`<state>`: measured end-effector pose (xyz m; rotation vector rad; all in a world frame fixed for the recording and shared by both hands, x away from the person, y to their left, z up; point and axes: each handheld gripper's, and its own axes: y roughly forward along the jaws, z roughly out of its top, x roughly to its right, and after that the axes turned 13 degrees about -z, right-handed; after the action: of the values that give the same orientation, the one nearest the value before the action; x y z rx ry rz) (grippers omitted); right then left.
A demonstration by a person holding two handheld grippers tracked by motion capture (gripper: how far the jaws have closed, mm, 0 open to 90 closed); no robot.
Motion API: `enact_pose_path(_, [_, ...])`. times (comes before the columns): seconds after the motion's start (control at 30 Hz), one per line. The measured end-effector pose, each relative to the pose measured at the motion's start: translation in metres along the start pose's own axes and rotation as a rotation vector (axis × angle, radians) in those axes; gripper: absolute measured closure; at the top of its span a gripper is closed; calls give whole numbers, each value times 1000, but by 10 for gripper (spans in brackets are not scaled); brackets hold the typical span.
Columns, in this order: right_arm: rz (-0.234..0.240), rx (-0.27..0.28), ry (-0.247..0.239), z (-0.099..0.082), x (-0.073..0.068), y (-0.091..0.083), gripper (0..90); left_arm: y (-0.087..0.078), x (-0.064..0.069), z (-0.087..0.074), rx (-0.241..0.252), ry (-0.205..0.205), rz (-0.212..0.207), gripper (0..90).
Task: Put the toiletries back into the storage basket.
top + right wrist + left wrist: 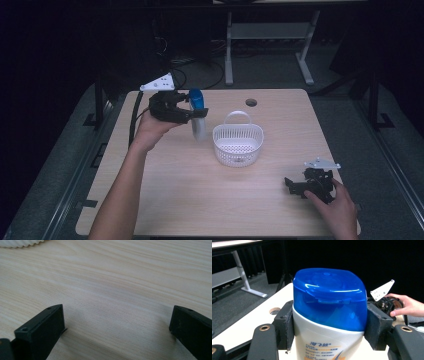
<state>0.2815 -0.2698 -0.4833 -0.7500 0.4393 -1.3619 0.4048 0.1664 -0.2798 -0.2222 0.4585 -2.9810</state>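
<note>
We're looking at the left tongs (pixel 192 111) clamping a white shampoo bottle (pixel 198 125) with a blue cap (pixel 329 297), holding it upright at the far left of the worktop (pixel 200 200), just beside a white plastic basket (pixel 238 142). In the left gripper view both pads (pixel 287 325) are pressing the bottle right below the cap. The right tongs (pixel 295 186) are sitting wide open near the worktop's right front corner, gripping nothing, with a hand (pixel 340 210) resting on them.

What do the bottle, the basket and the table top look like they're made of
Bottle: likely plastic, a smooth white body with a glossy translucent blue cap that catches highlights. Basket: probably moulded white plastic, with perforated walls and a thin handle. Table top: pale wood-grain surface, matte; possibly laminate.
</note>
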Motion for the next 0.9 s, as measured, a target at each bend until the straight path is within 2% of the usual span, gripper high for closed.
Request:
enact_pose_path(0.43, [1,0,0,0,0,0,0,28,3,11,-3,18,-41,360])
enact_pose_path(0.9, [0,0,0,0,0,0,0,53,2,10,-5,18,-70,360])
